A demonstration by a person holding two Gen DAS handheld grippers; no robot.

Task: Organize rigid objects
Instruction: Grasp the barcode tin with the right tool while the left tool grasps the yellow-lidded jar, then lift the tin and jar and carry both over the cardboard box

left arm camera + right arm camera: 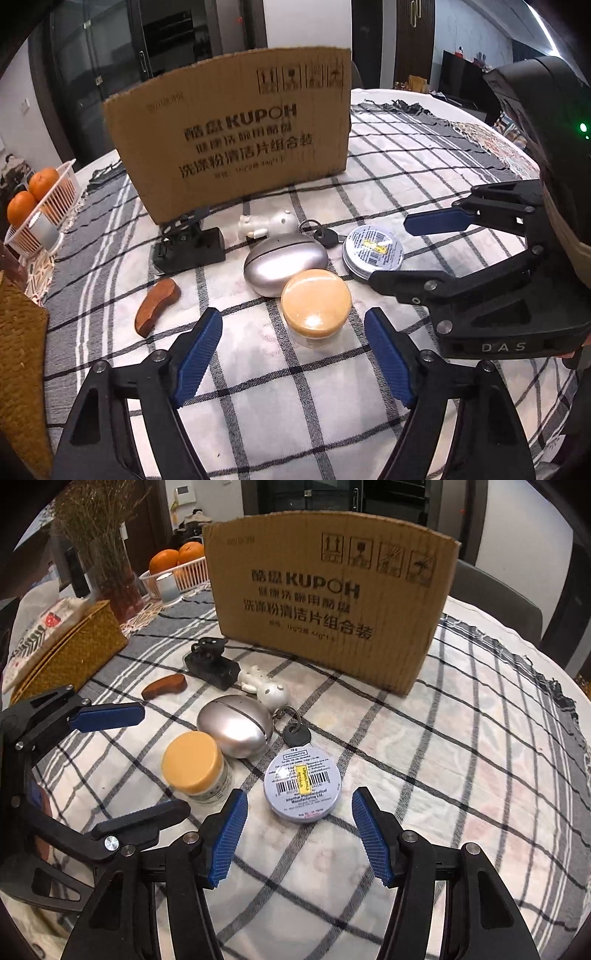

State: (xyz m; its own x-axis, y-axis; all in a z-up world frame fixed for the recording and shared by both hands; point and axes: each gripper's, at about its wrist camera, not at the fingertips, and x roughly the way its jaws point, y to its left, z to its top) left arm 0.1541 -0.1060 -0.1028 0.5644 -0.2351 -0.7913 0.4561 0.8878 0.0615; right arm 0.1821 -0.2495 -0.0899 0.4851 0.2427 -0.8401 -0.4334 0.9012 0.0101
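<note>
Two open tools (293, 354) (299, 840) before jar (316, 306), tin (302, 790)

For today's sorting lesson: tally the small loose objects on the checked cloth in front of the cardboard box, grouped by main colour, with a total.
Silver: 2, egg-shaped case, round tin
Black: 2, clamp block, key
White: 1, figurine
Brown: 1, wooden piece
Tan-lidded: 1, jar
Total: 7

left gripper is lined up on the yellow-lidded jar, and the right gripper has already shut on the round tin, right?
Not quite. The left gripper is lined up on the yellow-lidded jar, but the right gripper has not shut on the round tin: the right wrist view shows its jaws open, clear of the tin.
</note>
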